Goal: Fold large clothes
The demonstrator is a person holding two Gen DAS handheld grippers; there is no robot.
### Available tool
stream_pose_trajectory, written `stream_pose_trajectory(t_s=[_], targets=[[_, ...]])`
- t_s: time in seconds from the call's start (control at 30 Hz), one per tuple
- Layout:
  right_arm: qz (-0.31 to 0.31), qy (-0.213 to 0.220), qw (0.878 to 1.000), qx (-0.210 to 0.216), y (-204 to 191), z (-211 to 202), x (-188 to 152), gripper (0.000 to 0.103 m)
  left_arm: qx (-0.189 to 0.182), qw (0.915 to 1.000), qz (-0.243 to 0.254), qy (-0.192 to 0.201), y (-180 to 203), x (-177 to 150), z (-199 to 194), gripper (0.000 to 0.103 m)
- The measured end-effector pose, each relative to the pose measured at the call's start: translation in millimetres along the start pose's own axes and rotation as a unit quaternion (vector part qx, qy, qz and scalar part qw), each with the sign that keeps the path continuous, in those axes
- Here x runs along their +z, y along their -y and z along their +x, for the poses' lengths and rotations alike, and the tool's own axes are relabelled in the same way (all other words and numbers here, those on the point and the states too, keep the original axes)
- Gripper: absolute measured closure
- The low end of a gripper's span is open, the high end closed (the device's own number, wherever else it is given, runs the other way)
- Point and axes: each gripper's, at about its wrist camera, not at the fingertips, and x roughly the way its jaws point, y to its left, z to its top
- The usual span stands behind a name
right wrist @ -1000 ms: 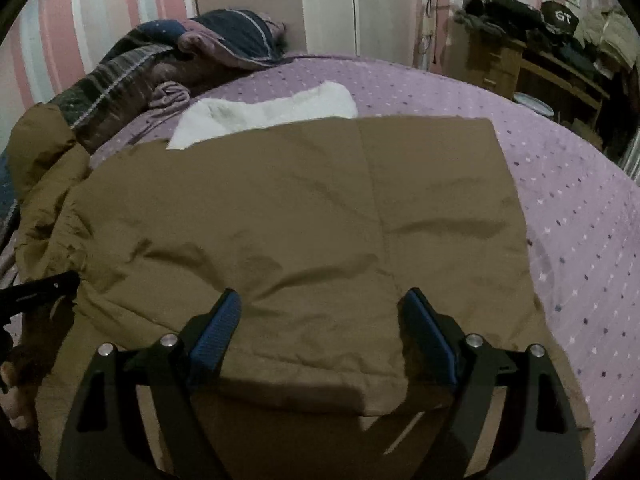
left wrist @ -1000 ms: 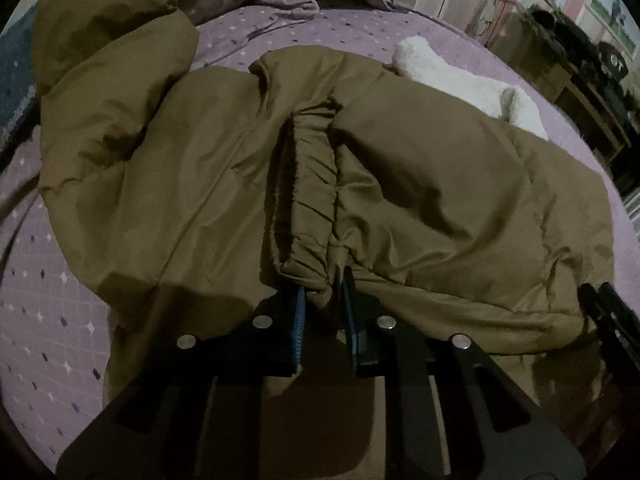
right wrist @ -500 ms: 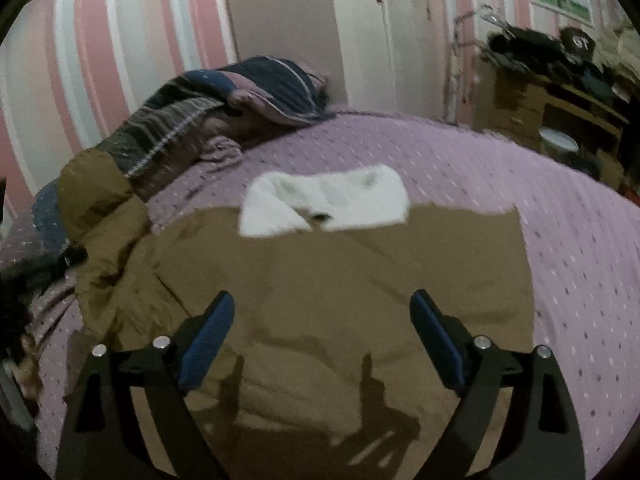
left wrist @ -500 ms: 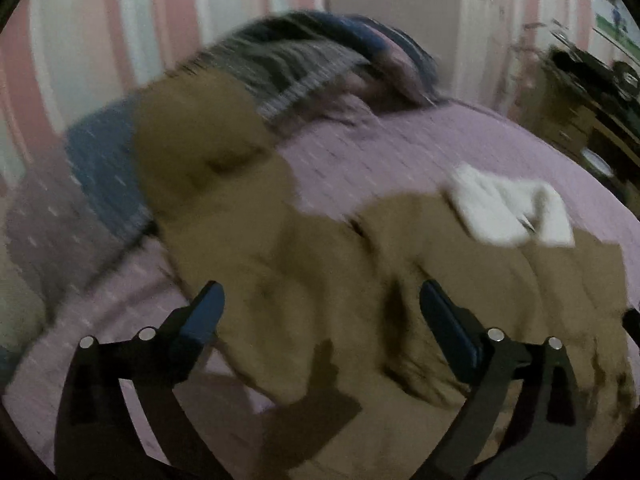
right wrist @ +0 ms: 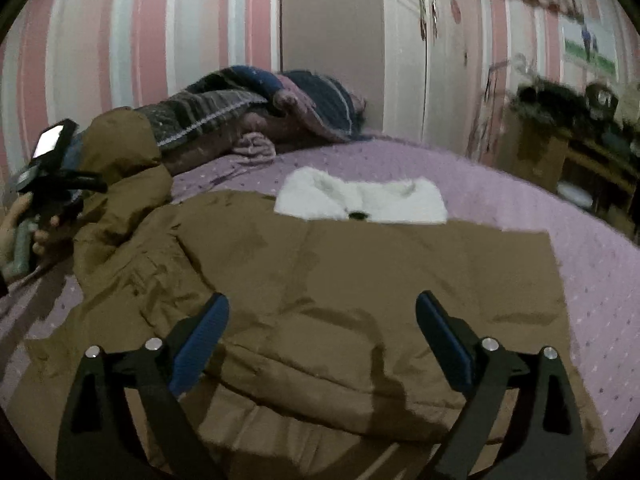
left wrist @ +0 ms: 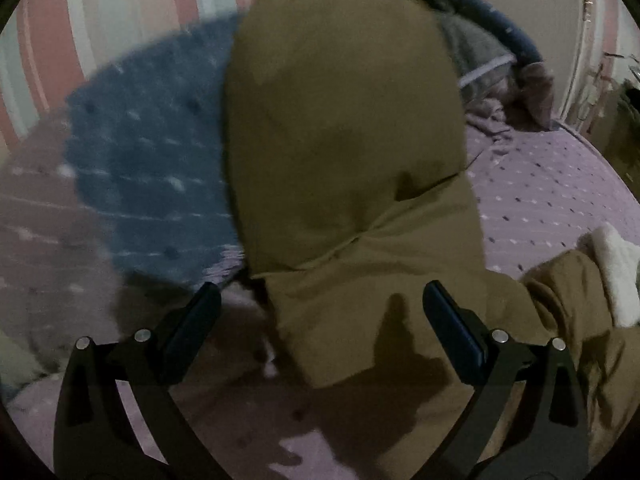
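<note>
Now both grippers, the left gripper (left wrist: 320, 312) wide and empty, the right gripper (right wrist: 322, 326) opening empty, are hovering over the padded brown jacket (right wrist: 360, 280) on the lilac dotted bedspread (right wrist: 580, 248), probably needing its outflung sleeve (left wrist: 344, 120) near the bed's left edge grasped next.

Left gripper (left wrist: 320, 320) jaws spread wide, nothing between the pads; both blue-faced fingers (left wrist: 452, 328) hang above the bedding. Brown jacket (left wrist: 360, 200) fills centre frame: its far part rises puffed and rounded, the near part lies flatter, running off right. White fleece collar (left wrist: 616, 276) at right edge. Blue dotted pillow (left wrist: 152, 168) to the left, blurred. Purple dotted bedsheet (left wrist: 552, 192) far right. Striped pink wall (left wrist: 120, 12) beyond.
</note>
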Motion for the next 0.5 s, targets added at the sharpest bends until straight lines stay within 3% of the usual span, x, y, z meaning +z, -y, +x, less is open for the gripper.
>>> stream_pose_trajectory(t_s=[0.2, 0.23, 0.27, 0.37, 0.5], targets=[[0.005, 0.005, 1.000, 0.007, 4, -1, -2, 0.004, -0.009, 0.9998, -0.019, -0.004, 4, 11, 31, 0.004], [0.012, 0.004, 1.000, 0.012, 7, 0, -3, 0.004, -0.012, 0.9997, -0.023, -0.006, 3, 12, 32, 0.012], [0.022, 0.003, 1.000, 0.015, 12, 0, -3, 0.004, -0.013, 0.9995, -0.029, -0.009, 1, 14, 35, 0.030], [0.054, -0.002, 0.998, 0.021, 24, 3, -3, 0.004, -0.019, 0.9985, -0.047, -0.023, -7, 16, 38, 0.065], [0.106, -0.033, 0.994, 0.013, 48, 15, -7, 0.004, -0.020, 0.9994, -0.024, -0.015, -5, 14, 26, 0.080]])
